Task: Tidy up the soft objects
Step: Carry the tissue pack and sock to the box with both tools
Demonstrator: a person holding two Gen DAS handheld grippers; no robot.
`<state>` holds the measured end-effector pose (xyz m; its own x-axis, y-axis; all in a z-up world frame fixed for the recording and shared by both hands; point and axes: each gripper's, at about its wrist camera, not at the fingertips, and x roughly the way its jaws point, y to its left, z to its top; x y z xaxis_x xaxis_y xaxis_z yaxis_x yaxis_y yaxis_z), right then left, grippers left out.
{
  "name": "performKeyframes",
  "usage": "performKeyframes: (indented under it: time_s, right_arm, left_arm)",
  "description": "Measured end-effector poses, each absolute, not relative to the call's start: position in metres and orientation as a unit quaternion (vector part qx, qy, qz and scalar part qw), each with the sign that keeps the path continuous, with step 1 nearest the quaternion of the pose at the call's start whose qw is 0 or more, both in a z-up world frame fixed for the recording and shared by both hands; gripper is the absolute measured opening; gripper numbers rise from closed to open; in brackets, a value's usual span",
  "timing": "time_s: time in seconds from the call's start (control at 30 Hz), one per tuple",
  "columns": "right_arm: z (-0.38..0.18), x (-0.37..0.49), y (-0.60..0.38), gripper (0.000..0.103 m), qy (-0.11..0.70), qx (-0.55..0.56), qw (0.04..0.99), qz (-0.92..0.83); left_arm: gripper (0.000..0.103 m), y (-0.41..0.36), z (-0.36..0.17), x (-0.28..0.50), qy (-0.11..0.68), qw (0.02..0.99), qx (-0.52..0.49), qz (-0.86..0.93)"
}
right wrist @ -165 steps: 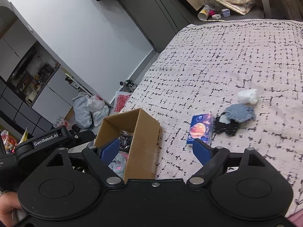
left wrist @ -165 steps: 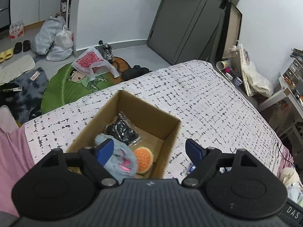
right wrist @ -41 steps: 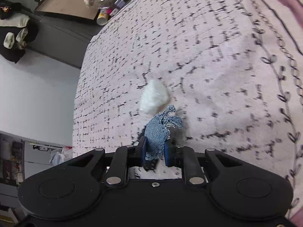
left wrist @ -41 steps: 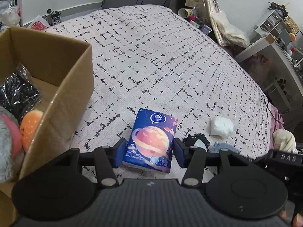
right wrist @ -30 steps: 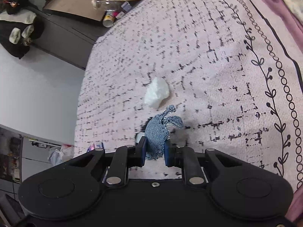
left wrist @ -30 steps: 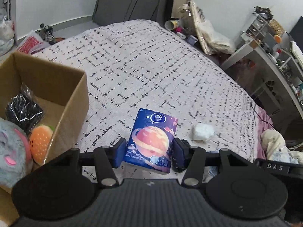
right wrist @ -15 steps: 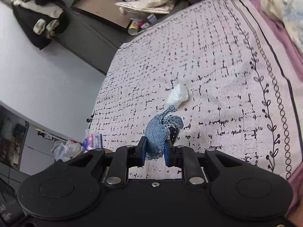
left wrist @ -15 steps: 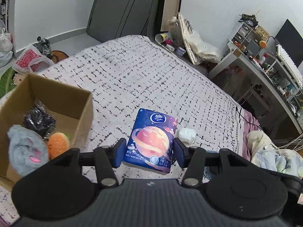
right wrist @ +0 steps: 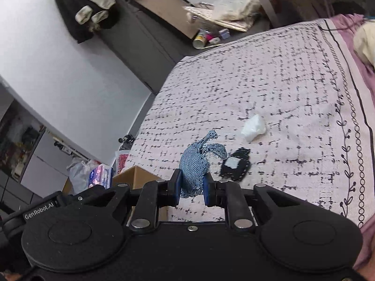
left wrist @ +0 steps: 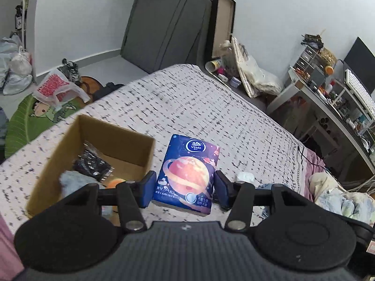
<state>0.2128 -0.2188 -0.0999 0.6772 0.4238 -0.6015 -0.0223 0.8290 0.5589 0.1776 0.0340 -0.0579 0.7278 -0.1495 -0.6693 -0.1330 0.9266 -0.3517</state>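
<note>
My left gripper (left wrist: 185,186) is shut on a blue tissue pack (left wrist: 188,173) with a planet print and holds it in the air, just right of an open cardboard box (left wrist: 54,154) on the bed. The box holds a black shiny packet (left wrist: 93,162), a grey plush (left wrist: 72,180) and an orange burger toy (left wrist: 114,183). My right gripper (right wrist: 191,190) is shut on a blue denim cloth piece (right wrist: 195,164) and holds it above the bed. On the bed beyond it lie a black item with a white patch (right wrist: 235,165) and a white crumpled wad (right wrist: 254,127). The box corner (right wrist: 136,175) shows at lower left.
The bed has a pink cover with black dashes (left wrist: 187,98). Bags and a green mat (left wrist: 28,117) lie on the floor to the left. A desk with clutter (left wrist: 328,98) stands at the right. Pale bedding (left wrist: 339,201) is piled at the right edge.
Both grippers have risen and swung left toward the box with their loads. The tissue pack is now beside the box's right wall, and the box corner has come into the right wrist view.
</note>
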Motion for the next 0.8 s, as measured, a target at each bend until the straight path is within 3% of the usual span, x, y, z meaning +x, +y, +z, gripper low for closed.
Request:
performKeyframes:
  time_s: [0.8]
  right_arm:
    - [-0.083,0.199,-0.135,0.019,0.375,0.196,0.885,0.195]
  left_arm:
    - [0.053,0.14,-0.066,0.157,0.366,0.898,-0.239,0.058]
